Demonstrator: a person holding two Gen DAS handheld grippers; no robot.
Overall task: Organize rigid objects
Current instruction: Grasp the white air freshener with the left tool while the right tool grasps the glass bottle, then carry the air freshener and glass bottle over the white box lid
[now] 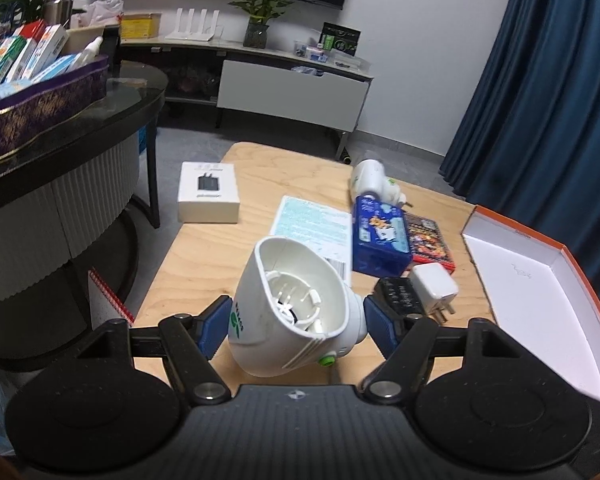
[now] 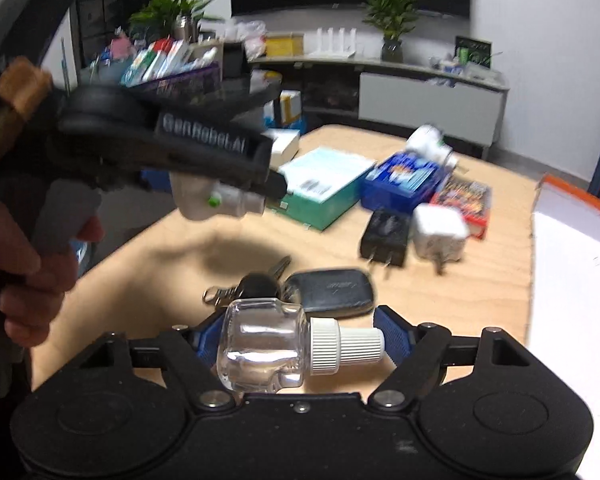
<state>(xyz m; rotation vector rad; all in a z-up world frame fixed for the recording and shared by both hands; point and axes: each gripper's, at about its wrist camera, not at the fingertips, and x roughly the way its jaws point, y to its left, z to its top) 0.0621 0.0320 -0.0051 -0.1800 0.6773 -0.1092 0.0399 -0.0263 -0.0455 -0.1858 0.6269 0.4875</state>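
Note:
My left gripper (image 1: 296, 326) is shut on a white plastic plug-in heater shell (image 1: 292, 308) with a green button, its hollow end up, held above the wooden table (image 1: 204, 256). The same gripper and shell show in the right wrist view (image 2: 216, 196) at the left, in a hand. My right gripper (image 2: 300, 342) is shut on a clear glass bottle (image 2: 260, 344) with a white ribbed cap, lying sideways between the pads, above a car key with keys (image 2: 332, 290).
On the table lie a teal box (image 1: 312, 226), a blue box (image 1: 380, 236), a red box (image 1: 430, 242), a black charger (image 1: 398, 294), a white charger (image 1: 436, 286), another white heater (image 1: 374, 178) and a white charger box (image 1: 208, 192). An open orange-edged white box (image 1: 540, 292) sits right. A dark round table stands left.

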